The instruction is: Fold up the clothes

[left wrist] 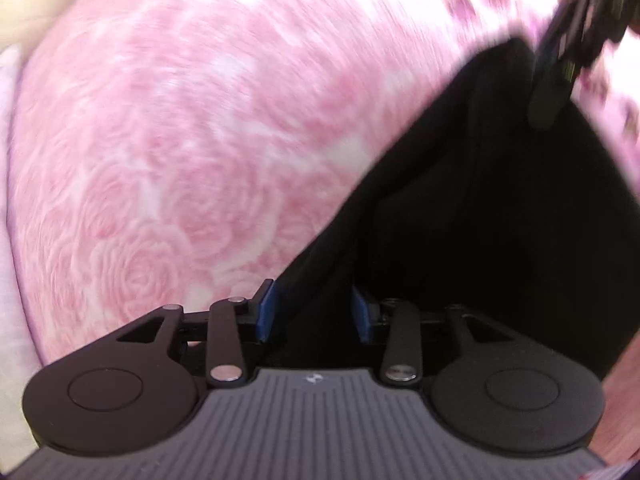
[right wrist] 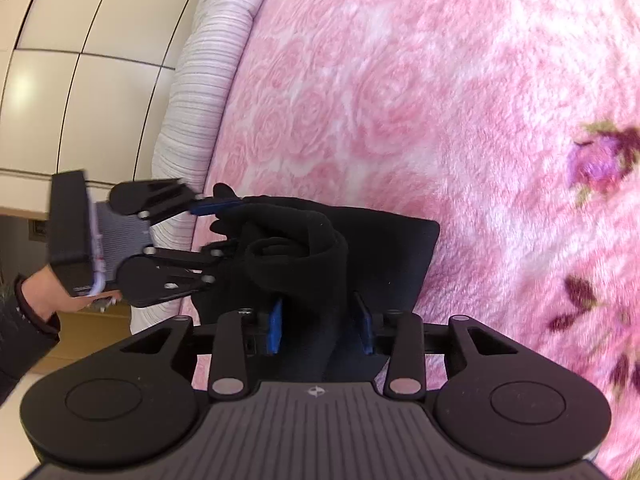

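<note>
A black garment (left wrist: 480, 200) hangs bunched over a pink rose-patterned blanket (left wrist: 160, 140). My left gripper (left wrist: 314, 314) is shut on a thick fold of it, with black cloth filling the gap between the blue pads (left wrist: 266, 312). The right wrist view shows the same garment (right wrist: 384, 248) partly rolled, its flat end lying on the blanket. My right gripper (right wrist: 320, 328) is shut on the near bunch. The left gripper (right wrist: 218, 228) grips the garment's left end. The right gripper (left wrist: 560, 60) appears blurred at the top right of the left wrist view, on the cloth's upper edge.
The pink blanket (right wrist: 400, 80) covers the bed, with purple flower prints (right wrist: 600, 160) at the right. A striped pale quilt roll (right wrist: 200, 100) runs along the bed's left edge. Cream cabinet doors (right wrist: 80, 60) stand beyond it. A hand in a dark sleeve (right wrist: 36, 300) holds the left gripper.
</note>
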A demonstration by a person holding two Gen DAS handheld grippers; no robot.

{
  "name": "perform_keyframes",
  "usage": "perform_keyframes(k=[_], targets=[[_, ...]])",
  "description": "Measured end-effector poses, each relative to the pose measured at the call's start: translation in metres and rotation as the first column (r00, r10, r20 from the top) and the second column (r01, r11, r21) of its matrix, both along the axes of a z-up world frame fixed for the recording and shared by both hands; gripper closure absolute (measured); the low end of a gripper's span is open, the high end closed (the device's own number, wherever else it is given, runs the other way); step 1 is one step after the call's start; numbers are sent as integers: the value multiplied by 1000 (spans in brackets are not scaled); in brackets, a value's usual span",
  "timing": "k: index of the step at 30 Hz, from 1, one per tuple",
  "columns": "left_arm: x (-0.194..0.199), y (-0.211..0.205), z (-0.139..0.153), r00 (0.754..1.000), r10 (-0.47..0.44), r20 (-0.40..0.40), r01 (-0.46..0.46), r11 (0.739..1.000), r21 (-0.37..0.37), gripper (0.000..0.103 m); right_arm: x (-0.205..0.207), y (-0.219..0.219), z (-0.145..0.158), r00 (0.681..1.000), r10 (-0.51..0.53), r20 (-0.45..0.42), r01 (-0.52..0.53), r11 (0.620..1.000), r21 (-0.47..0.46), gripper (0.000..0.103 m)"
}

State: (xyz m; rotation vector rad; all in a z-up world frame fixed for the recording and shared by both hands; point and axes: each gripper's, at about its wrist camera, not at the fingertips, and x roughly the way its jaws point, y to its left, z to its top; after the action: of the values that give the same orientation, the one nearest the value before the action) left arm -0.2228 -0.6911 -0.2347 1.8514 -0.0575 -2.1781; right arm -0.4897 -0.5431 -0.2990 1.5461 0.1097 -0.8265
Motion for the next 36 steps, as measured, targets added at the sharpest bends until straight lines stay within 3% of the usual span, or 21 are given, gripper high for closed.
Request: perform_keyframes(k=[2, 4, 6, 10, 13, 15, 18, 20, 22, 24, 28, 29, 32, 33, 36], targets=[[10, -1, 1, 997, 65, -35, -65, 998, 6, 49, -1, 3, 5, 1000, -27, 0, 27, 1000, 3, 61], [21, -3, 3, 989, 130, -69, -129, 991, 14, 47, -2, 3, 9, 998, -59, -12, 59, 998, -1, 61], [31, -4, 4, 976, 194, -102, -193, 981, 25, 47, -2, 2, 10, 995, -94, -38, 94, 996, -12, 62], [51, -7, 7, 933, 320, -166, -316, 947, 52, 54, 6, -7, 5, 989, -96, -115, 96, 995, -13, 80], [62, -10, -2, 897, 401, -188, -395, 916, 69, 60, 11, -14, -2, 978, -120, -169, 120, 993, -6, 85], [64, -13, -24, 882, 440, -171, -434, 898, 70, 58, 10, -15, -12, 974, -129, -187, 134, 991, 15, 85], [66, -18, -56, 855, 497, -147, -492, 868, 71, 47, 8, -16, -23, 969, -136, -206, 147, 988, 40, 86], [73, -23, -52, 827, 540, -156, -531, 841, 99, 48, 6, -15, -21, 970, -126, -209, 137, 990, 37, 86], [82, -20, -39, 832, 535, -145, -530, 845, 75, 57, 6, -16, -11, 970, -107, -217, 114, 993, 20, 82], [93, -16, -28, 830, 539, -144, -537, 842, 55, 59, 7, -16, 2, 969, -86, -233, 87, 996, -5, 78], [133, -6, -9, 731, 660, -170, -664, 747, 44, 59, 10, -17, 21, 959, -63, -275, 55, 998, -37, 68], [143, -2, -7, 690, 701, -179, -705, 707, 53, 59, 10, -17, 23, 957, -61, -282, 52, 998, -39, 68], [176, 16, -2, 532, 816, -227, -820, 563, 102, 57, 13, -16, 22, 953, -56, -299, 51, 998, -23, 67], [184, 22, -2, 495, 834, -246, -840, 531, 109, 57, 15, -14, 22, 951, -52, -306, 46, 999, -24, 67], [187, 26, -16, 491, 840, -230, -851, 520, 80, 56, 24, -6, 24, 950, -20, -313, 10, 999, -34, 67]])
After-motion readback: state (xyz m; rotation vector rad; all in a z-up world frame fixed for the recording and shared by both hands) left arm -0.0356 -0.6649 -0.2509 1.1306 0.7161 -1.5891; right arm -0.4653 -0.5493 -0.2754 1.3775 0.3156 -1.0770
